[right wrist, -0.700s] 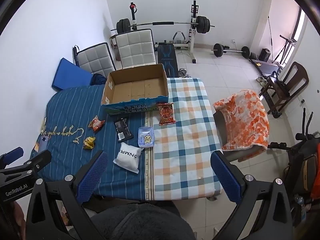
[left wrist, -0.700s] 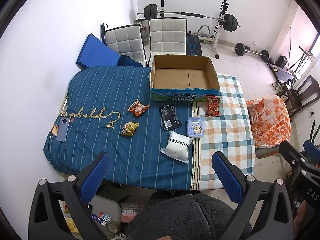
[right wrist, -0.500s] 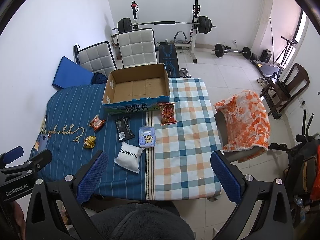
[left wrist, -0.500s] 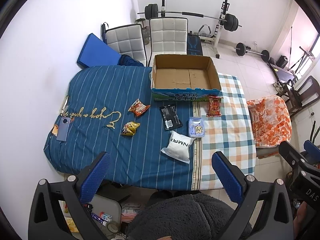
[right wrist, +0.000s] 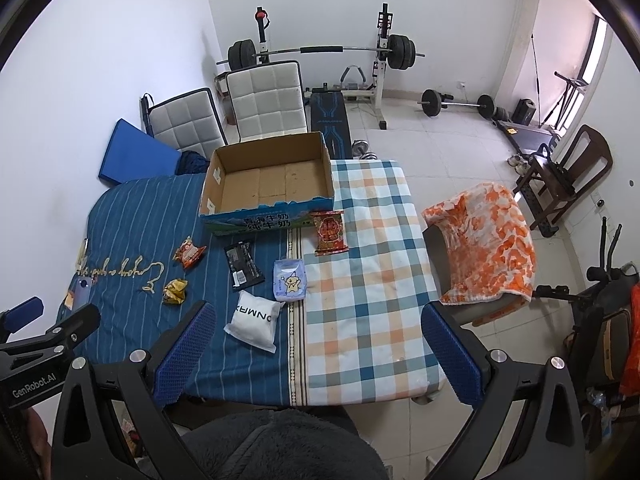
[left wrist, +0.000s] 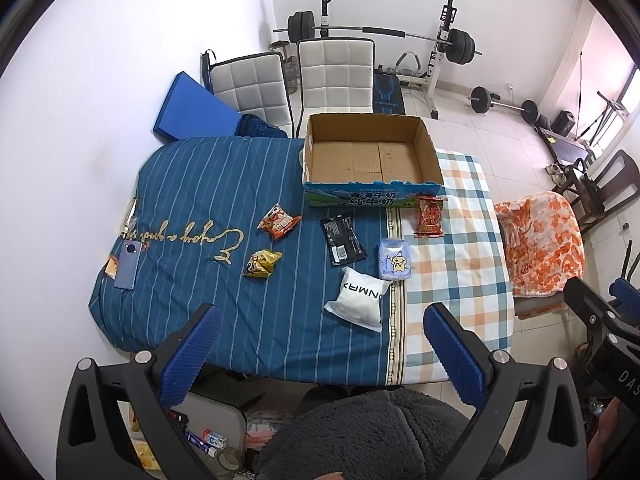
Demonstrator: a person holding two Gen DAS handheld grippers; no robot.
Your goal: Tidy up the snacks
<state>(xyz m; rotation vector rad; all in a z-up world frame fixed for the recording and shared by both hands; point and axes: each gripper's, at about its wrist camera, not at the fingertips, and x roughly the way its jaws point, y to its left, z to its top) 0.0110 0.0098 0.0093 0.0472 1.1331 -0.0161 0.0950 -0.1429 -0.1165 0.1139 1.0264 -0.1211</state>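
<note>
An empty cardboard box (left wrist: pixel 370 158) (right wrist: pixel 272 184) stands at the far side of the cloth-covered table. In front of it lie several snack packs: an orange pack (left wrist: pixel 279 222) (right wrist: pixel 189 253), a yellow pack (left wrist: pixel 261 263) (right wrist: pixel 174 291), a black pack (left wrist: pixel 343 239) (right wrist: pixel 243 266), a pale blue pack (left wrist: pixel 395 259) (right wrist: pixel 289 280), a red pack (left wrist: pixel 430 216) (right wrist: pixel 329 233) and a white pouch (left wrist: pixel 359 299) (right wrist: pixel 253 319). My left gripper (left wrist: pixel 318 322) and right gripper (right wrist: pixel 316 320) hang open, high above the table's near edge, holding nothing.
A phone (left wrist: pixel 128 258) lies at the table's left edge. Two white chairs (left wrist: pixel 336 76) and a blue pad (left wrist: pixel 192 110) stand behind the table. A chair draped in orange cloth (right wrist: pixel 484 248) sits to the right. A weight bench (right wrist: pixel 320 52) lines the back wall.
Both views have drifted very slightly; the grippers stay open and the snacks have not moved.
</note>
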